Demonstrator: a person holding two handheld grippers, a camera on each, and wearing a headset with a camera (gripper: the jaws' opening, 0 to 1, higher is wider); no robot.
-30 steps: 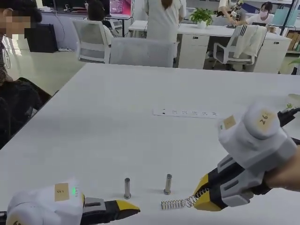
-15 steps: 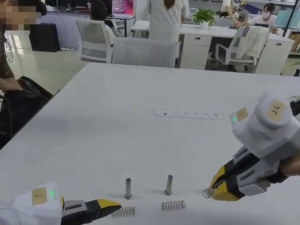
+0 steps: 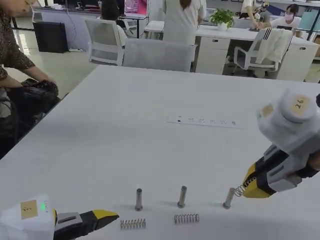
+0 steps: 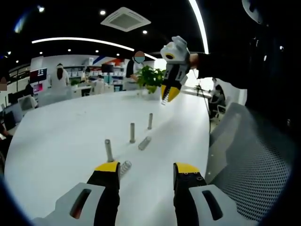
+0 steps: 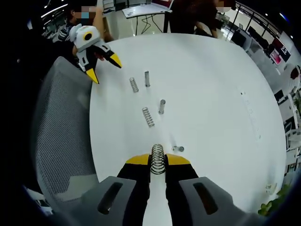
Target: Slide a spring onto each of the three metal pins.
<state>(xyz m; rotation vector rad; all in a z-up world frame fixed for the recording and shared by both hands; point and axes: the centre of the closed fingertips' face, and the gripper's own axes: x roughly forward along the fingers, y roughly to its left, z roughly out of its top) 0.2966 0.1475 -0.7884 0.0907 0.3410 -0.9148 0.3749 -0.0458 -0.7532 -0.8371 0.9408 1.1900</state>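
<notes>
Spring point(image 3: 241, 189) pinched in right tool point(image 3: 248, 186), angled down beside pin point(image 3: 229, 198); left tool point(image 4: 148, 165) low, wide

Head view: above, facing forward and down over white tabletop point(image 3: 125, 125). Left gripper view: low, along tabletop. Right gripper view: raised, opposite-facing. Shared: row of upright grey metal pins point(image 3: 182, 196).

A white table point(image 3: 115, 135) holds a white power strip point(image 3: 206, 121) toward 1 o'clock. A grey chair point(image 3: 159, 55) stands beyond its far edge at 12 o'clock. A potted plant point(image 3: 223, 17) tops a desk point(image 3: 215, 50) behind. At 9 o'clock, 1 person point(image 3: 12, 50) touches a black bag point(image 3: 30, 97).
</notes>
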